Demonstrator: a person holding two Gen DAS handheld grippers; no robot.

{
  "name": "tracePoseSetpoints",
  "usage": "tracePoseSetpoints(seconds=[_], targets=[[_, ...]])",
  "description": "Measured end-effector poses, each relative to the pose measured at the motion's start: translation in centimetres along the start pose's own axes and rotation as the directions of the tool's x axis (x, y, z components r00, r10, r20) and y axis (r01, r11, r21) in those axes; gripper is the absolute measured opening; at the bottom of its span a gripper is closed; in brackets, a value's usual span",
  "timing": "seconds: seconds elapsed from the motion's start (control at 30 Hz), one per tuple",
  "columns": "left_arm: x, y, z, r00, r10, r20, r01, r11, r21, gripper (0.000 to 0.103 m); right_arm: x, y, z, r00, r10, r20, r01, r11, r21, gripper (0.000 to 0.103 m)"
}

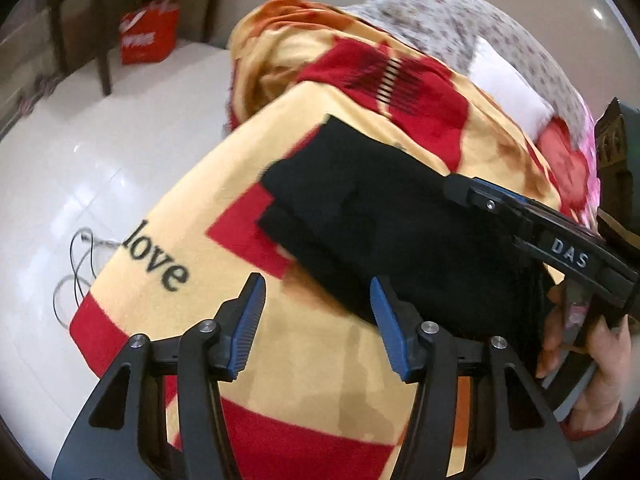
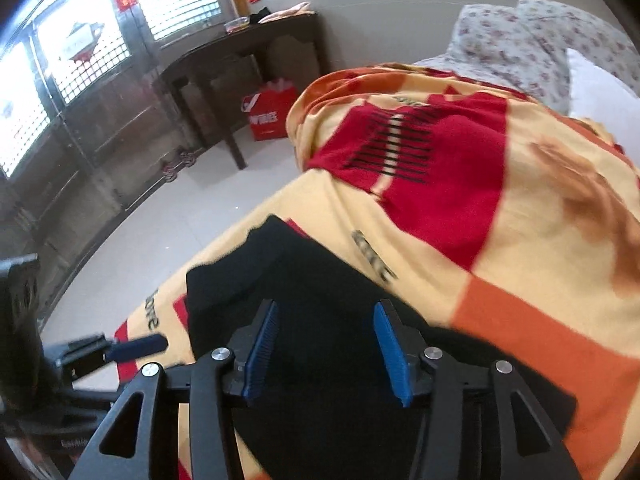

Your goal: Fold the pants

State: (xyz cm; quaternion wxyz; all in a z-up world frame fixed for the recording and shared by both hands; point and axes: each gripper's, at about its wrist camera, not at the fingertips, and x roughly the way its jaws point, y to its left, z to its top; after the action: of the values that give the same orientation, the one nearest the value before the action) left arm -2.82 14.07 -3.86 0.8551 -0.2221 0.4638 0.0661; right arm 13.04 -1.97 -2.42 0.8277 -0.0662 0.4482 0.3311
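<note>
The black pants (image 1: 372, 216) lie folded in layers on a yellow and red blanket (image 1: 320, 364) on the bed. My left gripper (image 1: 316, 292) is open and empty, just left of the pants' near edge. The right gripper's body (image 1: 560, 240) reaches in from the right over the pants. In the right wrist view the pants (image 2: 304, 280) lie under my right gripper (image 2: 326, 320), which is open and empty above the cloth. The left gripper's blue finger (image 2: 136, 346) shows at the lower left.
The bed's left edge drops to a white tiled floor (image 1: 80, 160) with a loose cable (image 1: 76, 268). A dark wooden table (image 2: 240, 64) and a red bag (image 2: 272, 112) stand beyond. A floral quilt (image 2: 520, 40) and a white pillow (image 1: 504, 84) lie at the bed's far end.
</note>
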Motion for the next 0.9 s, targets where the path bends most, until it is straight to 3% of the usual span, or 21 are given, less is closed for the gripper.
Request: tracePoseSetpoints(seconds=[0.2,0.3,0.43,0.47,0.53,0.57,0.6,0.67,0.83,0.9], targets=[[1.5,0.2,0.4,0.999,-0.042,-0.025,0.04,0.997,-0.063,0.055,4.8,1.1,2.9,0.998,0.029,-0.062,-0.035,0.995,-0.095,0.051],[1.9,0.0,1.0,0.999,-0.047,-0.009,0.046,0.996,-0.074,0.067,7.0,1.3,3.5,0.994,0.046,-0.098,-0.057,0.991,-0.12,0.052],[2.5,-0.3,1.5,0.998,-0.059,0.014,0.06,0.996,-0.072,0.074,8.4,0.7,3.3,0.986,0.144,-0.085,-0.151,0.986,-0.076,0.051],[2.5,-0.3,1.6,0.998,-0.066,0.016,0.067,0.995,-0.07,0.074,8.5,0.5,3.1,0.985,0.157,-0.073,-0.162,0.985,-0.06,0.05],[2.7,-0.3,1.7,0.995,-0.096,0.015,0.097,0.994,-0.059,0.074,8.1,0.1,2.9,0.985,0.166,-0.047,-0.168,0.985,-0.04,0.034],[2.7,-0.2,1.7,0.994,-0.107,0.016,0.108,0.993,-0.054,0.07,7.7,-0.2,2.8,0.983,0.181,-0.03,-0.181,0.983,-0.025,0.029],[2.7,-0.2,1.7,0.991,-0.13,0.014,0.131,0.99,-0.05,0.054,7.3,-0.4,2.8,0.979,0.202,-0.015,-0.202,0.979,-0.009,0.022],[2.8,0.1,1.6,0.985,-0.174,-0.011,0.172,0.983,-0.07,0.048,6.7,-0.7,2.8,0.971,0.24,0.006,-0.24,0.971,0.017,0.02],[1.5,0.8,0.6,0.992,-0.126,-0.001,0.126,0.988,-0.086,0.048,6.9,-0.1,2.7,0.976,0.218,0.003,-0.218,0.976,0.005,0.018],[1.1,1.4,0.1,0.991,-0.133,-0.006,0.131,0.985,-0.113,0.061,6.9,-0.2,2.6,0.975,0.221,0.0,-0.221,0.975,0.012,0.018]])
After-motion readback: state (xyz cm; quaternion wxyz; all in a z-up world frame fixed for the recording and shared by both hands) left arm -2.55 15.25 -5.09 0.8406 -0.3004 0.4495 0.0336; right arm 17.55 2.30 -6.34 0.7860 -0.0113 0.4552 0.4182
